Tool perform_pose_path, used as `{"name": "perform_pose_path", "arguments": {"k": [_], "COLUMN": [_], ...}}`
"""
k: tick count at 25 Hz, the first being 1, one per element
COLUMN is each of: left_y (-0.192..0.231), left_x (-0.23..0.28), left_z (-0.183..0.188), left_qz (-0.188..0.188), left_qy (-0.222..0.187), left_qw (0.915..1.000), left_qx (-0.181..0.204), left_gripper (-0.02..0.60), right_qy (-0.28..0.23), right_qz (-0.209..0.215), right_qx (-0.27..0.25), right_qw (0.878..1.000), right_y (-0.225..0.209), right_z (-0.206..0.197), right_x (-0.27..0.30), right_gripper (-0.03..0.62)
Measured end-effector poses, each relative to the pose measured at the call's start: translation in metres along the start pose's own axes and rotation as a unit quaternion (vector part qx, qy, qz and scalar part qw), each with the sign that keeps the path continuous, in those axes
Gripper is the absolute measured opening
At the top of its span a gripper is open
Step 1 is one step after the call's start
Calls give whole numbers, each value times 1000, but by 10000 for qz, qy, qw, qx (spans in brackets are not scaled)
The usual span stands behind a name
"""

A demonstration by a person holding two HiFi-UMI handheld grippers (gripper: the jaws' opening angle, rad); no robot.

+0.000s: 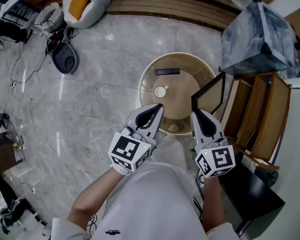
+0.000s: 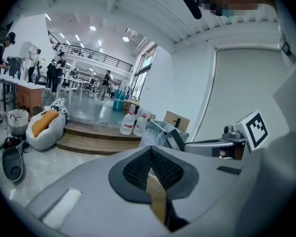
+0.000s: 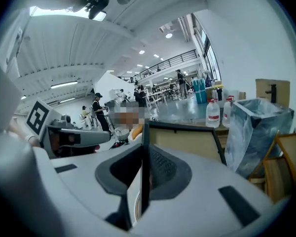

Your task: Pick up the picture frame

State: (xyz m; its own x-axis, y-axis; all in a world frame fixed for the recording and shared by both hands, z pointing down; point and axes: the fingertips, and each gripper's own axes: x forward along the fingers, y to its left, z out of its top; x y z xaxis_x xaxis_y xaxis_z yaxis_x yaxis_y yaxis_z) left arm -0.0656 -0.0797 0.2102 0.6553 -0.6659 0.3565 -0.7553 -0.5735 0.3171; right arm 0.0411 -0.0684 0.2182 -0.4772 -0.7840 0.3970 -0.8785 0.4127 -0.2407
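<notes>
Item: picture frame [image 1: 211, 92], black border with a pale tan panel, standing on edge just right of centre in the head view, at the right rim of the round tabletop [image 1: 149, 78]. Holder: right gripper [image 1: 197, 115], jaws closed narrowly on the frame's lower edge; in the right gripper view the dark border [image 3: 144, 147] runs as a thin vertical line between the jaws, with the panel spreading to the right. The edge-on grip likely suits so thin a piece, keeping it upright and away from the stacked wooden frames [image 1: 270, 119] at the right. Whether its lowest corner has left the tabletop is not plain from here; it appears raised. Left gripper [image 1: 157, 108]: jaws pressed together on nothing, poised over the near rim of the tabletop, probably in reserve. Pose: both forearms reach up from the bottom of the frame, grippers side by side and near each other, marker cubes toward the camera. Also on the tabletop: a small black bar [image 1: 167, 71] and a small round disc [image 1: 160, 91], well apart from the frame.
</notes>
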Motion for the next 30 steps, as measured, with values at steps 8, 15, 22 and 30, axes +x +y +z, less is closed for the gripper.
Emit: {"name": "perform_pose_path", "arguments": {"k": [8,15,22,30], "left_y": [-28,-38,-44,-49], "left_x": [-29,-41,-45,-45], "left_z": [37,44,45,46], "left_qz": [-153,-107,-134,-158], "left_qy": [-305,-495,-517,-556], "left_qw": [9985,9967,9963,9959], "left_qx": [418,627,667,695], "left_gripper": [3,3,3,3], "right_qy": [-628,-846,-904,-939], "right_qz": [-508,-768,-887,-957], "right_qx": [-115,-208,-202,-162], "right_qw": [9967,9932,9917,9908], "right_y": [17,19,17,16], "right_z": [52,57,59,58], "right_x": [-39,-65,-79,-85], "right_gripper": [37,37,37,37]}}
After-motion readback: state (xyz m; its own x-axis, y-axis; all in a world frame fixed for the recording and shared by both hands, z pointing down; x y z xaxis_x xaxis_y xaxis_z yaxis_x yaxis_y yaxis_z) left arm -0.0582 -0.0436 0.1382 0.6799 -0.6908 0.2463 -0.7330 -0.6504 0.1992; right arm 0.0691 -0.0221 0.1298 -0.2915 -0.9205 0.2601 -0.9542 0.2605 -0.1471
